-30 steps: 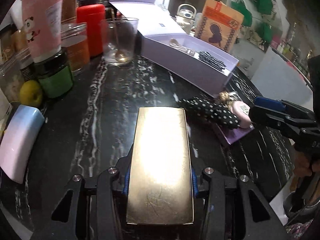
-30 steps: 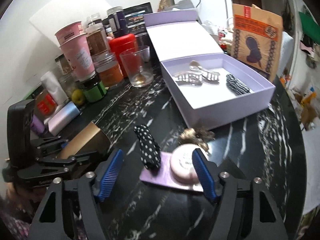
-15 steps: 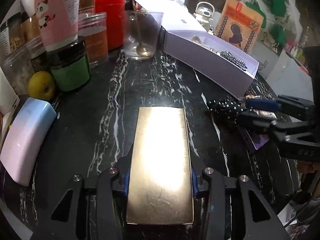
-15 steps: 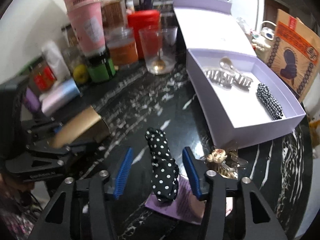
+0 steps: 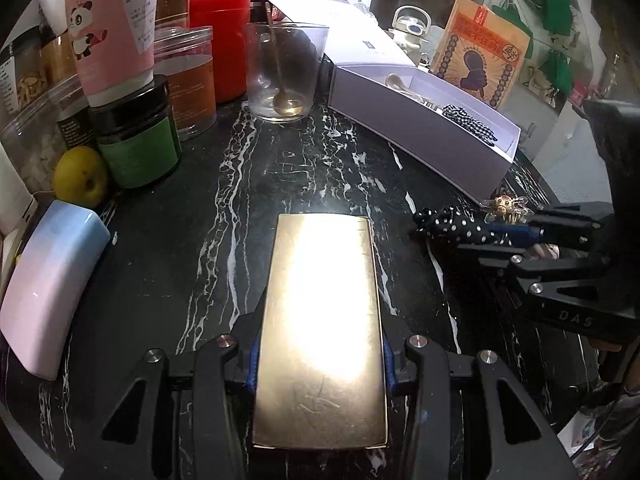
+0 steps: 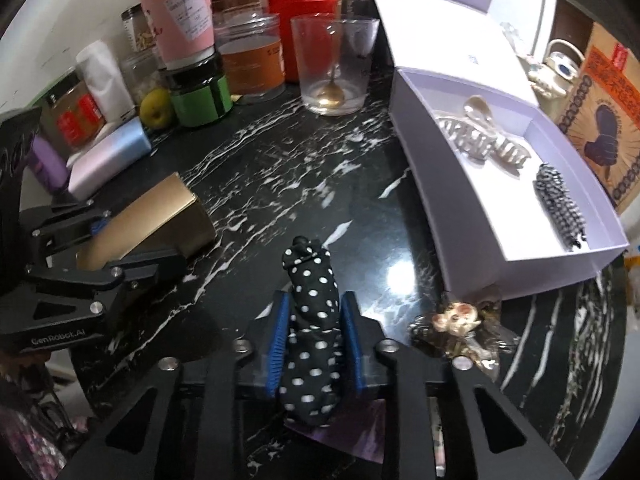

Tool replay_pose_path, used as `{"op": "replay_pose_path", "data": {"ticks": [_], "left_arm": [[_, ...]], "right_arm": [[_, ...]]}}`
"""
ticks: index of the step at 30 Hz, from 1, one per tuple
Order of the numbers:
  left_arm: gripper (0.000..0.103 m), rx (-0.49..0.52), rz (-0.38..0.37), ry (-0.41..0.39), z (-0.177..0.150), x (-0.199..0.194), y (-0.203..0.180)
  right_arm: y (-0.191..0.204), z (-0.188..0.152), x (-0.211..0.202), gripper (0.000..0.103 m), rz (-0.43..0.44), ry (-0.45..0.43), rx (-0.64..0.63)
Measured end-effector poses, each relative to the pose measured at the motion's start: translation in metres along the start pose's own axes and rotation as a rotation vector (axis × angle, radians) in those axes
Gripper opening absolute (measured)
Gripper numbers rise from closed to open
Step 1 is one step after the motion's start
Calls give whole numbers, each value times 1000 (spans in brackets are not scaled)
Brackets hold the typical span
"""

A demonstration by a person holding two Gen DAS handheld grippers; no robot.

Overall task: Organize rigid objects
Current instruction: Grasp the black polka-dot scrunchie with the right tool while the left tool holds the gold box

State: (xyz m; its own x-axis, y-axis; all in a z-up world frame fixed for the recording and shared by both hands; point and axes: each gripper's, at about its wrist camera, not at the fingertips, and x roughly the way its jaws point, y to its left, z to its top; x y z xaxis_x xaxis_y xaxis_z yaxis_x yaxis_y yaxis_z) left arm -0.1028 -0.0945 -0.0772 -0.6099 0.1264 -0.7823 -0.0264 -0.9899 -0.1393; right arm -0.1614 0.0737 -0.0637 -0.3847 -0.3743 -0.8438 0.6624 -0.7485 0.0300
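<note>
Surface finishes, counter scene

Counter: glossy black stone, white veins, lamp glare. Gold box: smooth, brushed metallic sheen, fine scratches. Dotted clip: matt black cloth, white dots. Lilac box: matt card. Tumbler: clear glass. Claw clip: pearly gloss. Gripper pads: ribbed blue, likely rubber.

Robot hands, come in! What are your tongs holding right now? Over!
Left tongs shut on gold box. Right tongs just closed on polka-dot clip. Path to purple box looks clear. Over.
</note>
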Motion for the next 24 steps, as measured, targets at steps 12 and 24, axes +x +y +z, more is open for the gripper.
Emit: {"op": "replay_pose_path", "data": {"ticks": [12, 24], "left_arm": [[43, -10, 6, 17, 0, 0, -3], [43, -10, -1, 22, 3, -17, -15]], "right_arm": [[1, -6, -21, 17, 53, -95, 66], [0, -14, -50, 17, 84, -170, 148]]}}
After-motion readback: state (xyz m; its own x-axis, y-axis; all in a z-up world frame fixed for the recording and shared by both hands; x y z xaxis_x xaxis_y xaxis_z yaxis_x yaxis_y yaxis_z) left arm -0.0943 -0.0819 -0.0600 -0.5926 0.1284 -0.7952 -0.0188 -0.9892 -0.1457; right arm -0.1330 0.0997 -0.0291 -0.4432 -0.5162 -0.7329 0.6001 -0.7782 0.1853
